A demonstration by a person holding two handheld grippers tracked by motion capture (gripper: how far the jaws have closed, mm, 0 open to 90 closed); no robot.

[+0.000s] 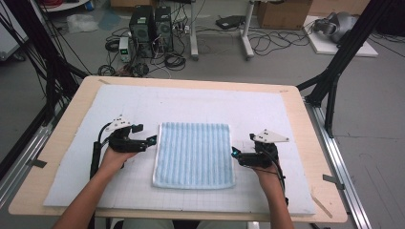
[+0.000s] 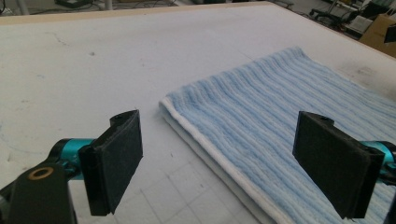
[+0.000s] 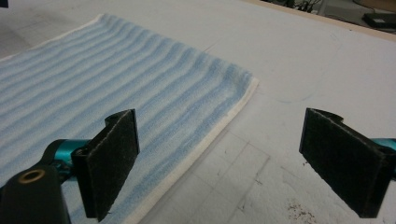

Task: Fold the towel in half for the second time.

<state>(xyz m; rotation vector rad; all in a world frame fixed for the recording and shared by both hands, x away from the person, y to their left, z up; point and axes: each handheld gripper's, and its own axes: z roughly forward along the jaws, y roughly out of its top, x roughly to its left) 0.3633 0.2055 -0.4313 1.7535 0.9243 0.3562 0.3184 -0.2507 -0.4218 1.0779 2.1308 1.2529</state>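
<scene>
A folded light-blue striped towel (image 1: 194, 155) lies flat in the middle of the white mat (image 1: 191, 102). My left gripper (image 1: 152, 140) is just off the towel's left edge and stands open, its jaws pointing toward the towel. In the left gripper view the towel (image 2: 280, 121) has its white-bordered edge running between the jaws of that gripper (image 2: 229, 168). My right gripper (image 1: 235, 153) sits at the towel's right edge, open as well. In the right gripper view the towel (image 3: 116, 93) lies under the left jaw of that gripper (image 3: 224, 168), the right jaw over bare mat.
The mat covers a wooden table (image 1: 76, 102). Black frame struts (image 1: 334, 71) rise at both far sides. Computer towers (image 1: 150, 26) and cables lie on the floor beyond the table. Bare mat surrounds the towel.
</scene>
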